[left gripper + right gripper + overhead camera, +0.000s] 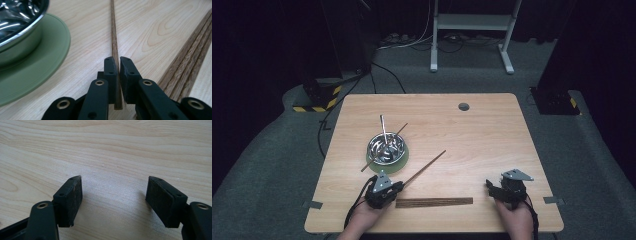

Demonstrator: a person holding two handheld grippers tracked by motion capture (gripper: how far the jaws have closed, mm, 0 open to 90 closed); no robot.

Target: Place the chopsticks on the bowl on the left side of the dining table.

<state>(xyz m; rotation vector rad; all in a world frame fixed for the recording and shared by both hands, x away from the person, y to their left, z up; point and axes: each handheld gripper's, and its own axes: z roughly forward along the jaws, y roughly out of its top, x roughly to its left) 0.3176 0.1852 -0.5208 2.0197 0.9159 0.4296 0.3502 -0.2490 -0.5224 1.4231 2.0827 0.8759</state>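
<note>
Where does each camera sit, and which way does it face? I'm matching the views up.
High view: above the person's side, looking forward and down on the table; both hands enter below.
Left gripper view: on the left tongs, looking along their jaws, shut on a chopstick.
Right gripper view: on the right tongs, open over wood.
Shared: high and left views show the steel bowl on its green plate.

Two black grippers — left gripper (398,185), right gripper (490,187) — brass-ringed screws, grey three-cornered plates.
</note>
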